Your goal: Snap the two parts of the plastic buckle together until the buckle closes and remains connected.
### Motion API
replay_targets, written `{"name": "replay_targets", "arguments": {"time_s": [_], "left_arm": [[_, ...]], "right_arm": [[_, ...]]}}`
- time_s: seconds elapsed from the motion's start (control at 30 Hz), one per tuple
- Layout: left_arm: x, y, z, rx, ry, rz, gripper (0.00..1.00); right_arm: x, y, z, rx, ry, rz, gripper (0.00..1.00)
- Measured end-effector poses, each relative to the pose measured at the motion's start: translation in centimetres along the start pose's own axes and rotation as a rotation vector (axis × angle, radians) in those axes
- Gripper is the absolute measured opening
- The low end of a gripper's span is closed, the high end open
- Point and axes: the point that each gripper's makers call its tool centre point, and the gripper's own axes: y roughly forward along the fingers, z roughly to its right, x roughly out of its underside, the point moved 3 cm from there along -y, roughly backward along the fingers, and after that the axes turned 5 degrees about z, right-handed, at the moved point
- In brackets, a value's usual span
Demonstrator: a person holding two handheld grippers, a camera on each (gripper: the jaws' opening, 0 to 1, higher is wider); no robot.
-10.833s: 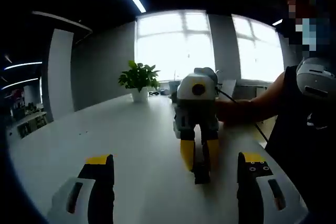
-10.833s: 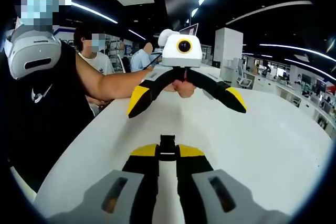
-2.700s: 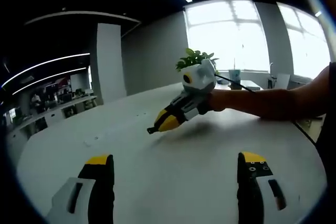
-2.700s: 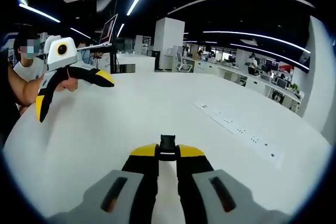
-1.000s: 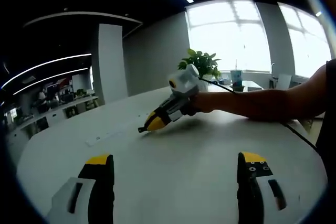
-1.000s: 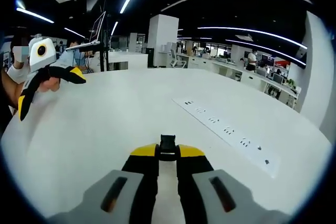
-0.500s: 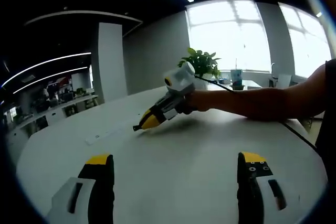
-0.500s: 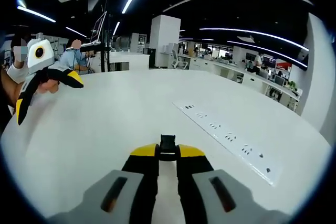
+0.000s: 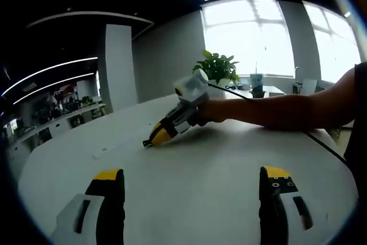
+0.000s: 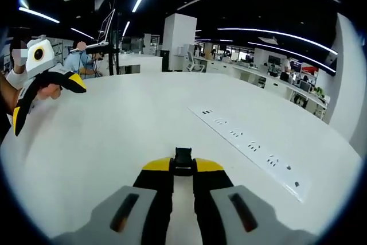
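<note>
room: open office, big windows, ceiling strip lights, potted plant (image 9: 217, 65)
surface: white table (image 10: 137, 136) with inset socket strip (image 10: 252, 144)
left gripper (image 9: 192, 190): jaws wide apart, holds nothing
right gripper (image 10: 183, 167): clamped on small black buckle piece (image 10: 183, 156), low over the table
progress: other buckle half not visible; parts look unjoined, mating still to do

White bench (image 10: 143, 124), broad, rounded edge. Strip of power sockets (image 10: 252, 147) set flush in its top. Potted plant (image 9: 218, 68) at far end.
</note>
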Motion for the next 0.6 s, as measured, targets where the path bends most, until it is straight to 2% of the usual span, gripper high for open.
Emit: {"name": "replay_targets", "arguments": {"time_s": [0.53,0.6], "left_arm": [[0.19,0.01,0.03,0.004,-0.002,-0.007,0.99],[0.24,0.05,0.13,0.009,-0.004,-0.009,0.99]], "right_arm": [[0.75,0.36,0.01,0.001,-0.022,-0.019,0.11],[0.58,0.21,0.00,0.000,-0.014,-0.001,0.15]]}}
